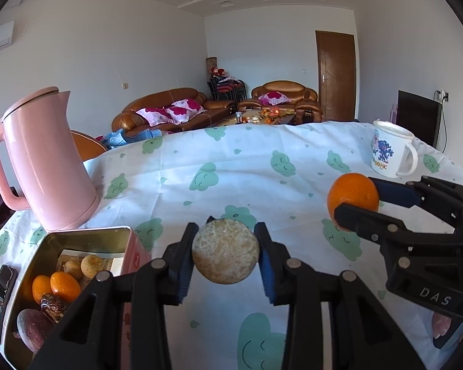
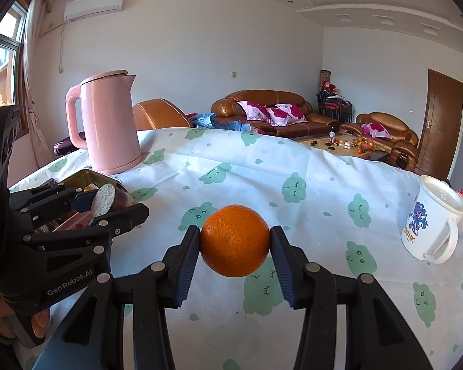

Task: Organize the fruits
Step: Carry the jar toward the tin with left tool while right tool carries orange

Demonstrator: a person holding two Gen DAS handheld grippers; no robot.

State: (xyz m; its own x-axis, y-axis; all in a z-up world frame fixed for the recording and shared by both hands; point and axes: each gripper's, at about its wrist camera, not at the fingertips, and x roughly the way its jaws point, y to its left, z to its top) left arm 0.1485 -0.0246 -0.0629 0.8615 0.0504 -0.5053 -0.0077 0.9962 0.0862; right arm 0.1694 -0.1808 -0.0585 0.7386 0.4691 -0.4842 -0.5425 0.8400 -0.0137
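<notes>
Here each hand-held gripper clamps fruit: halved fruit, orange.

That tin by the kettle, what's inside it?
The tin holds two oranges, pale round fruits, a dark purple fruit and something brown. The left tool hides its near corner.

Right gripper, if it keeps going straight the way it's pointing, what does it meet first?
Probably nothing on the table: the right gripper, shut on the orange, points across bare tablecloth. The mug stands well off to its right.
</notes>
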